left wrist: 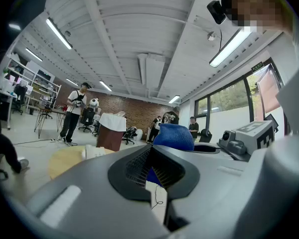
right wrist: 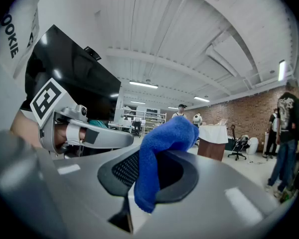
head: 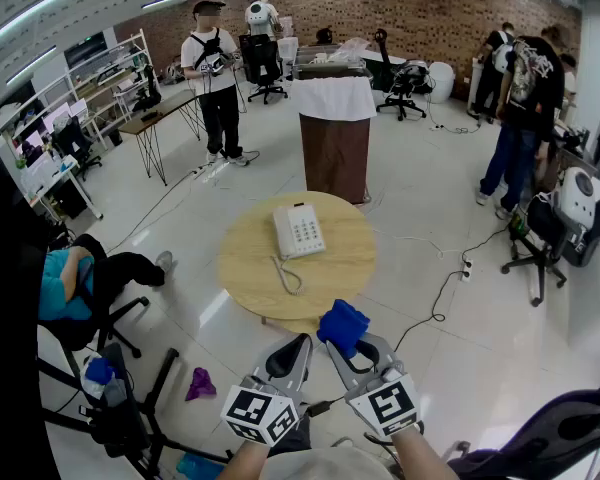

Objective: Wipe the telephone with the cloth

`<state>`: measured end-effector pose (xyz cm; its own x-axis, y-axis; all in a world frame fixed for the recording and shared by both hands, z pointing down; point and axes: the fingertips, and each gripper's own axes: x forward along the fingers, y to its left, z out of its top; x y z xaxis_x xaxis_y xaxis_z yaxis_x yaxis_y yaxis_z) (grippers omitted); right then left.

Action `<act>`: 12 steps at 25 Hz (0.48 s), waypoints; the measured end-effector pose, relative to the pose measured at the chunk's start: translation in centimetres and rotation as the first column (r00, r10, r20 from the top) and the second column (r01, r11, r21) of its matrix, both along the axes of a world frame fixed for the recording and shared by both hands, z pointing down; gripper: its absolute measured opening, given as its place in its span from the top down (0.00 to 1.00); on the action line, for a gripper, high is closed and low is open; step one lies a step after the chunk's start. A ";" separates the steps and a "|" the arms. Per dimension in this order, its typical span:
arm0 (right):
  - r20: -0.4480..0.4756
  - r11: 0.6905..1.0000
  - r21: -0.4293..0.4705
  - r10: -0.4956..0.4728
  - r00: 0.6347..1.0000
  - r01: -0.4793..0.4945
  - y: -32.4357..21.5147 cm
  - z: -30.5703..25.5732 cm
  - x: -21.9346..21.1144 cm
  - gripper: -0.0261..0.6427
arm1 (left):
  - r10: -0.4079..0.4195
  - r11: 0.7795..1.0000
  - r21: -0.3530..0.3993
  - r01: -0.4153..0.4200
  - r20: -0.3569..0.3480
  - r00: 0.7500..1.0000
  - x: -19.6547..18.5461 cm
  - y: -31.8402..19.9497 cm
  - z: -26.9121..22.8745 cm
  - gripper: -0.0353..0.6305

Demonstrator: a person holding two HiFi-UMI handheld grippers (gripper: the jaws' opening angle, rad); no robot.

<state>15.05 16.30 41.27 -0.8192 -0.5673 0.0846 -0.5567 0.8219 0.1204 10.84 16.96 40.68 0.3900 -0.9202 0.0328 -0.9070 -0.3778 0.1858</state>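
A white telephone point(head: 298, 231) with a curled cord lies on the round wooden table point(head: 245, 268), toward its far side. My right gripper point(head: 337, 342) hovers at the table's near edge, shut on a bunched blue cloth point(head: 343, 326). In the right gripper view the blue cloth point(right wrist: 159, 156) hangs pinched between the jaws. My left gripper point(head: 302, 344) sits just left of it, shut with nothing held. From the left gripper view the blue cloth point(left wrist: 173, 136) shows beyond the closed jaws, and the table point(left wrist: 65, 161) lies low at the left.
A brown pedestal point(head: 335, 143) draped in white stands beyond the table. A black office chair point(head: 100, 308) with a seated person is at the left, and a purple item point(head: 200, 383) lies on the floor. Cables point(head: 445, 283) run across the floor at right. Several people stand farther off.
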 end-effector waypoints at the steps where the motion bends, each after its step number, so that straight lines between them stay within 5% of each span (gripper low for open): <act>1: -0.002 1.000 0.000 -0.002 1.000 0.002 -0.1 0.1 -0.1 0.86 | 0.000 1.000 0.002 0.000 0.001 1.000 -0.1 -0.1 0.0 0.94; 12: -0.022 1.000 0.010 -0.001 1.000 0.001 -3.9 0.9 -3.0 0.86 | -0.005 1.000 0.000 0.005 -0.020 1.000 -3.0 -4.2 1.0 0.94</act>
